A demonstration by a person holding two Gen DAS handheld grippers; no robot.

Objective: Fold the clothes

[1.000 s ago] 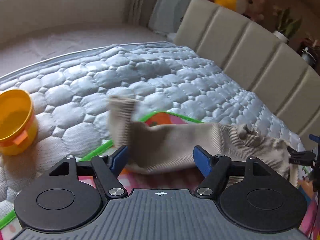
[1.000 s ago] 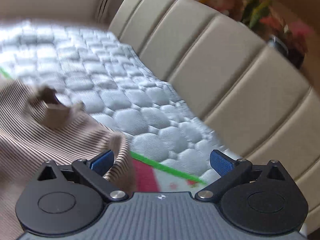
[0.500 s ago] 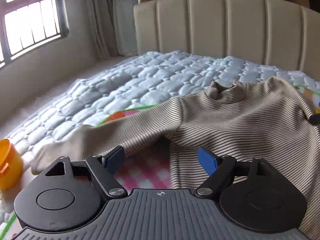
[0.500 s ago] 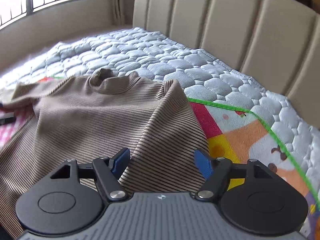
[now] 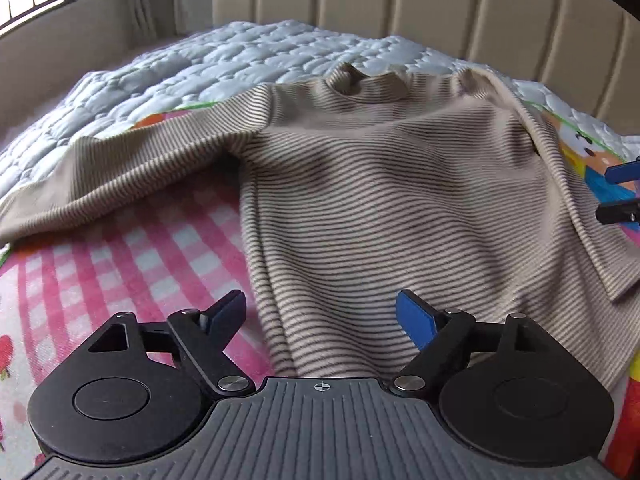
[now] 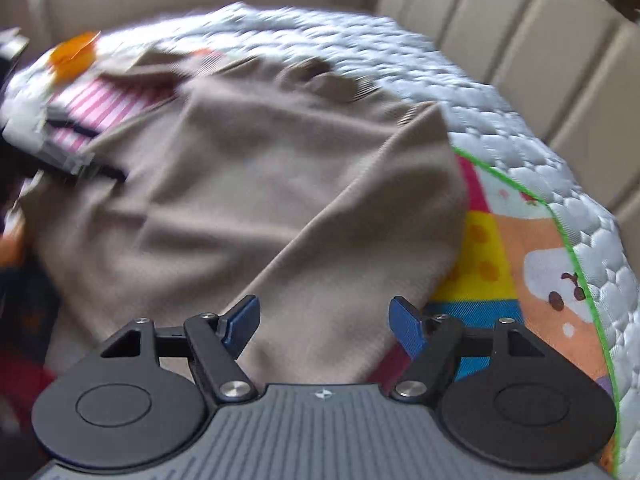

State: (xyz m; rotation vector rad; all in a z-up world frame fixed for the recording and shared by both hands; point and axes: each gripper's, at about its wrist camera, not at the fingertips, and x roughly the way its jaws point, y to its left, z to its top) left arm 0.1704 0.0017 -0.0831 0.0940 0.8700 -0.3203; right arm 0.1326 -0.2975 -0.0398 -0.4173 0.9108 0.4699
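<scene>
A beige sweater (image 5: 360, 200) with thin dark stripes lies spread on a colourful play mat (image 5: 100, 260), collar toward the headboard. One sleeve (image 5: 120, 172) stretches out to the left; the other (image 5: 580, 220) hangs down along the right side. My left gripper (image 5: 320, 316) is open just above the sweater's lower left edge, nothing pressed between its pads. My right gripper (image 6: 324, 320) is open above the right side of the sweater (image 6: 260, 200), over that sleeve, in a blurred view. Its blue fingertips (image 5: 622, 192) show at the right edge of the left wrist view.
The mat (image 6: 500, 240) lies on a white quilted mattress (image 5: 200, 64). A padded beige headboard (image 5: 440, 8) stands behind it. An orange cup (image 6: 74, 56) sits at the far left of the mattress, blurred. The other gripper (image 6: 76, 160) shows as a dark blur on the left.
The sweater, bunched and lifted a second ago, now lies spread on the mat. Both grippers have come down closer over its lower part. The right jaws have narrowed.
</scene>
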